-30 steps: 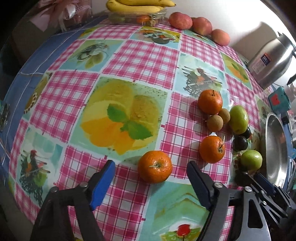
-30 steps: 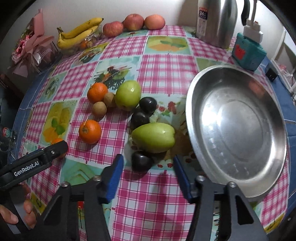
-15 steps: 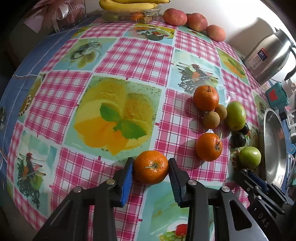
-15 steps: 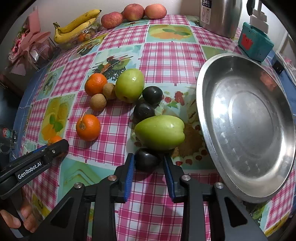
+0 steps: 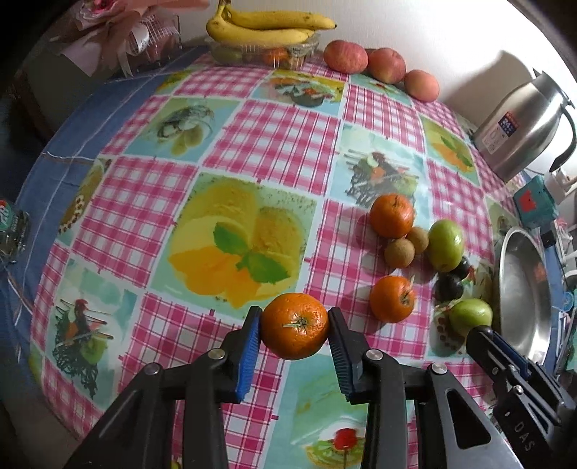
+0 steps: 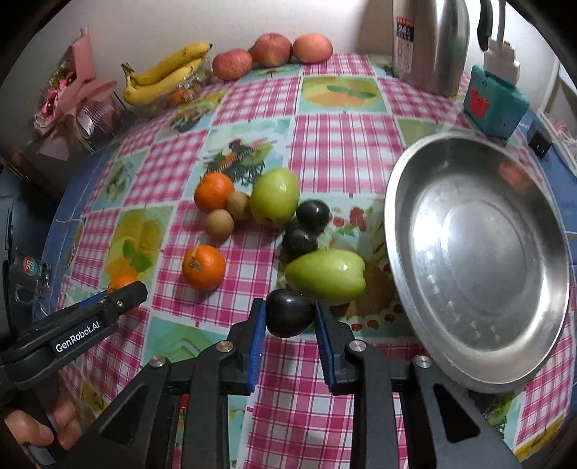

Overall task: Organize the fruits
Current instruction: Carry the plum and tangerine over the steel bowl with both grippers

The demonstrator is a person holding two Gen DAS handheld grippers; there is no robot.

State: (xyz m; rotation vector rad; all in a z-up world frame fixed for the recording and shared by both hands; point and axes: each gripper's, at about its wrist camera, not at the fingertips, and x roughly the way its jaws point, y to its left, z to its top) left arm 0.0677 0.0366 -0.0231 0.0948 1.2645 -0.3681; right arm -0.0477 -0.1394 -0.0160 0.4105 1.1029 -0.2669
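Observation:
My left gripper (image 5: pixel 294 333) is shut on an orange (image 5: pixel 294 325) and holds it just above the checked tablecloth. My right gripper (image 6: pixel 289 321) is shut on a dark plum (image 6: pixel 288 313), close in front of a green fruit (image 6: pixel 326 276). Two more oranges (image 6: pixel 203 267) (image 6: pixel 214 192), two brown longans (image 6: pixel 219 223), a green apple (image 6: pixel 274 197) and two dark plums (image 6: pixel 299 242) lie in a cluster left of the steel plate (image 6: pixel 479 259). The left gripper also shows in the right wrist view at lower left.
Bananas (image 5: pixel 267 27) on a clear tub and three red apples (image 5: pixel 346 56) sit at the table's far edge. A steel kettle (image 5: pixel 523 126) and a teal box (image 6: pixel 496 101) stand at the far right. A wrapped bouquet (image 6: pixel 68 97) lies at the far left.
Both grippers closed from wide open: the left onto the orange, the right onto the dark plum. Both fruits now sit slightly raised between the pads.

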